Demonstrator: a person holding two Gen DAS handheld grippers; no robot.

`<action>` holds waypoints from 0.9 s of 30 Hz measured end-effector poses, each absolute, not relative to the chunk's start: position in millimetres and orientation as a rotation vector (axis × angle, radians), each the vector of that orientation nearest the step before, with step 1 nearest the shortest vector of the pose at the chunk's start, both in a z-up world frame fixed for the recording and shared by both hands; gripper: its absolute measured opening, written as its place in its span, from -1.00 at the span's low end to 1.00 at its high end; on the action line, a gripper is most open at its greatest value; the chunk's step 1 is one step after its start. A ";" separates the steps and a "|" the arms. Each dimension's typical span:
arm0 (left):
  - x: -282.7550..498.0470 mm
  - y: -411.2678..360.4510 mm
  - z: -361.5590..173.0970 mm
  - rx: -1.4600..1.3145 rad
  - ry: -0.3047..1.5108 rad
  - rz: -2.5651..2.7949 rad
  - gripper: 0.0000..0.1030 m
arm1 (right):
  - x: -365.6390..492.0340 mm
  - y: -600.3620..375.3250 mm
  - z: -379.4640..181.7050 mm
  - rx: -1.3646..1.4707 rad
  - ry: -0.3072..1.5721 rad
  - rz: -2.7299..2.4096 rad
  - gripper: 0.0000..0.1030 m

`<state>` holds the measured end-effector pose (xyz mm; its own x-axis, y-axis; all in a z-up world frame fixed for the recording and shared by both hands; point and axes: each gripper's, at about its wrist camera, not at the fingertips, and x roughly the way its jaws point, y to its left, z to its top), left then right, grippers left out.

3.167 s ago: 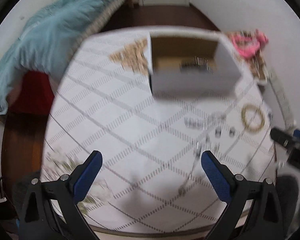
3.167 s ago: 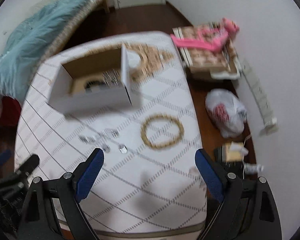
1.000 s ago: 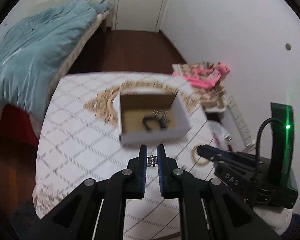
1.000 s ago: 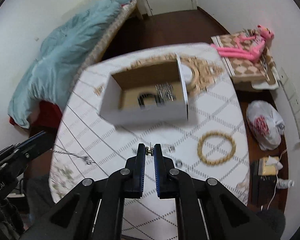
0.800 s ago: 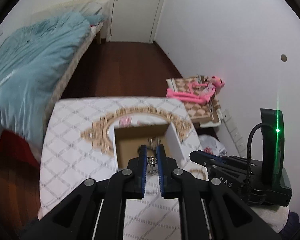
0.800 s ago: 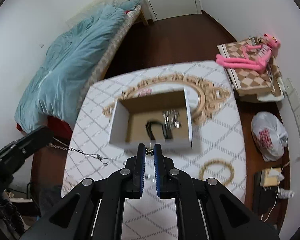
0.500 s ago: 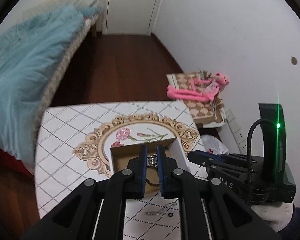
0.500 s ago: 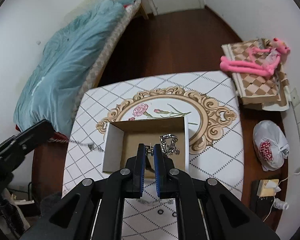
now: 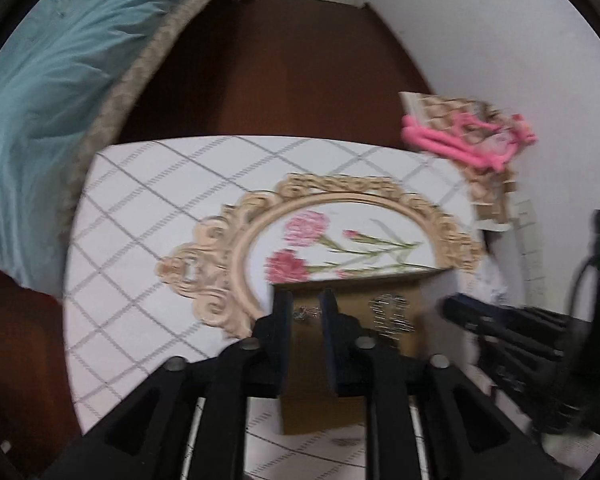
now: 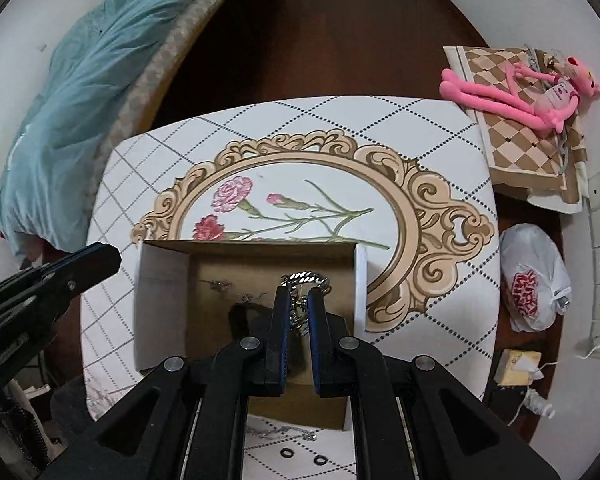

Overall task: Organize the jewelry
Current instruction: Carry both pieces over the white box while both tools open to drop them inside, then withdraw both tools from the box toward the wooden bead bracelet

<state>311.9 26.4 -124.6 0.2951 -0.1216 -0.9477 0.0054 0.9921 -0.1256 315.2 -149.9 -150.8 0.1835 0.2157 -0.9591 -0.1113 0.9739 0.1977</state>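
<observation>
A small silver piece (image 9: 306, 313) hangs between the fingers of the left hand-held gripper (image 9: 305, 312), over the open cardboard box (image 10: 162, 280) on the desk (image 10: 420, 132). To drop it well, lower it inside the walls before letting go, clear of the silver chain (image 10: 305, 278) already lying there. The left jaws stand slightly apart, barely pinching the piece. The right hand-held gripper (image 10: 298, 304) is nearly together, clamped on a tiny clasp-like piece (image 10: 299, 301) above the box.

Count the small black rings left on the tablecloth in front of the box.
2: one small black ring left, another black ring right, beside a loose chain. The tongs may hide more.
</observation>
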 end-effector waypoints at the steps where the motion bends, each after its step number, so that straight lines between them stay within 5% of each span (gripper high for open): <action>1: 312.9 27.1 -125.0 -0.081 1.259 -0.059 0.20 | 316.5 -150.1 -150.5 0.084 1.368 0.222 -0.80; 3: 312.2 31.3 -123.1 -0.071 1.232 -0.034 0.66 | 317.4 -151.5 -147.3 0.089 1.361 0.214 -0.39; 6: 311.3 36.9 -122.0 -0.046 1.221 -0.005 0.67 | 317.3 -154.5 -141.5 0.086 1.342 0.196 0.04; 11: 302.1 43.6 -125.8 -0.027 1.220 0.032 0.92 | 312.2 -159.5 -134.3 0.051 1.316 0.153 0.09; 15: 285.9 46.6 -130.6 -0.014 1.195 0.069 0.98 | 299.7 -161.9 -136.5 0.005 1.308 0.109 0.76; 27: 247.5 40.5 -154.9 -0.027 1.227 0.089 1.00 | 256.7 -154.5 -159.5 -0.053 1.321 0.080 0.94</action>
